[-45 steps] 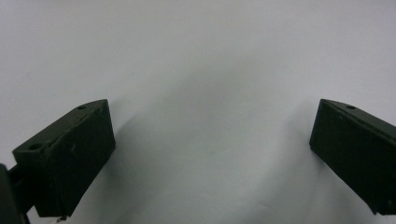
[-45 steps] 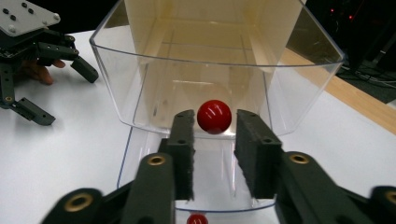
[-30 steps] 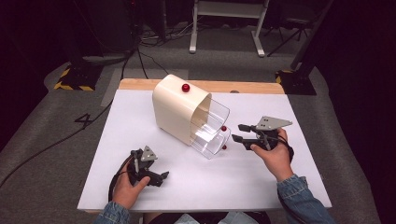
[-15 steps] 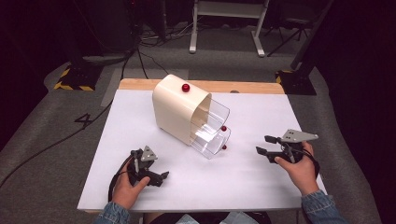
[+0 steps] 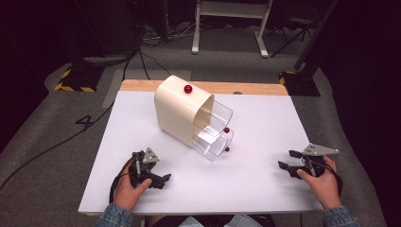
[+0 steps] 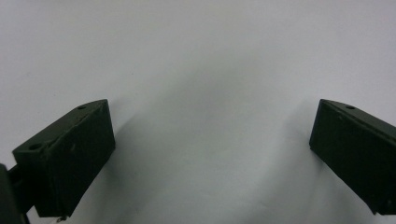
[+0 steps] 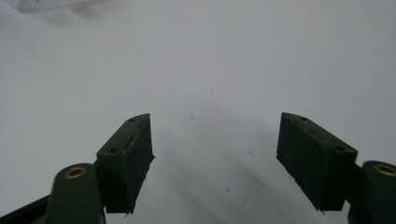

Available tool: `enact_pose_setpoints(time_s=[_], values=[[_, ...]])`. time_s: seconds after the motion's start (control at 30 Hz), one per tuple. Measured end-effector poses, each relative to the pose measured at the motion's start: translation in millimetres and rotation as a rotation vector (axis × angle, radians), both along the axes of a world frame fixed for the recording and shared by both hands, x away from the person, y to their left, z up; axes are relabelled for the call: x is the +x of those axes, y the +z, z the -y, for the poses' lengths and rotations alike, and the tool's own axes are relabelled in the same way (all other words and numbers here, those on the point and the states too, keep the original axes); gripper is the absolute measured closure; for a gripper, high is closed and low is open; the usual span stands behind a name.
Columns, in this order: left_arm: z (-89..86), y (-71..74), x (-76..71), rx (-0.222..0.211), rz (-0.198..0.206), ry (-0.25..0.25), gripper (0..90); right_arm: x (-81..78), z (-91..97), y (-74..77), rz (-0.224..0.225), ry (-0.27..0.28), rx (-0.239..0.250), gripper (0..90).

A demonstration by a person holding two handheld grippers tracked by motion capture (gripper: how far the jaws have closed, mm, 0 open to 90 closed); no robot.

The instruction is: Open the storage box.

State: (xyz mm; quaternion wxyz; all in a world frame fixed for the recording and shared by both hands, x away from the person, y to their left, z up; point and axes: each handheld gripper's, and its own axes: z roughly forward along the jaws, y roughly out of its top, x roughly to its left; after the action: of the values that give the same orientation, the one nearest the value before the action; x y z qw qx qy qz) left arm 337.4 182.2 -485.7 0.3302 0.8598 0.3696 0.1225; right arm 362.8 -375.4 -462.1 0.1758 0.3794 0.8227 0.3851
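Note:
A cream cabinet [image 5: 177, 109] stands on the white table [image 5: 265, 118], with a red ball [image 5: 188, 89] on its top. Two clear drawers [image 5: 215, 142] are pulled out toward the right, each with a small red knob [image 5: 226, 130]. My right gripper [image 5: 286, 159] rests low at the front right, far from the drawers. Its jaws have just been opening, and they stand apart over bare table [image 7: 215, 121]. My left gripper [image 5: 162, 180] lies at the front left, open, with only the white surface between its jaws [image 6: 212, 116].
A wooden strip [image 5: 255, 88] runs along the table's far edge. Beyond it are a grey carpet, cables and a white stand [image 5: 227, 28]. White table surface stretches between the two hands and to the right of the drawers.
My right hand has drawn back from beside the drawers to the front right corner and sunk toward the table, its jaws spreading wider. The left hand has stayed put.

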Motion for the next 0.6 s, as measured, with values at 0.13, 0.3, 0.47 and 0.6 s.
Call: enact_pose_setpoints(time_s=[0.13,0.3,0.47,0.6], values=[[0.1,0.0,-0.1,0.0,0.0,0.0,0.2,-2.0,9.9,-12.1,-0.048,-0.005,-0.031,22.0],[0.1,-0.1,-0.1,0.001,0.0,0.0,0.2,-4.8,11.0,-17.7,-0.044,0.007,-0.042,18.1],[0.2,-0.1,-0.3,0.002,0.002,0.001,0.2,-5.1,8.9,-19.1,-0.035,-0.014,-0.063,13.0],[0.4,-0.1,-0.5,0.006,0.006,0.003,0.2,-5.7,9.5,-19.9,-0.026,-0.012,-0.063,13.0]])
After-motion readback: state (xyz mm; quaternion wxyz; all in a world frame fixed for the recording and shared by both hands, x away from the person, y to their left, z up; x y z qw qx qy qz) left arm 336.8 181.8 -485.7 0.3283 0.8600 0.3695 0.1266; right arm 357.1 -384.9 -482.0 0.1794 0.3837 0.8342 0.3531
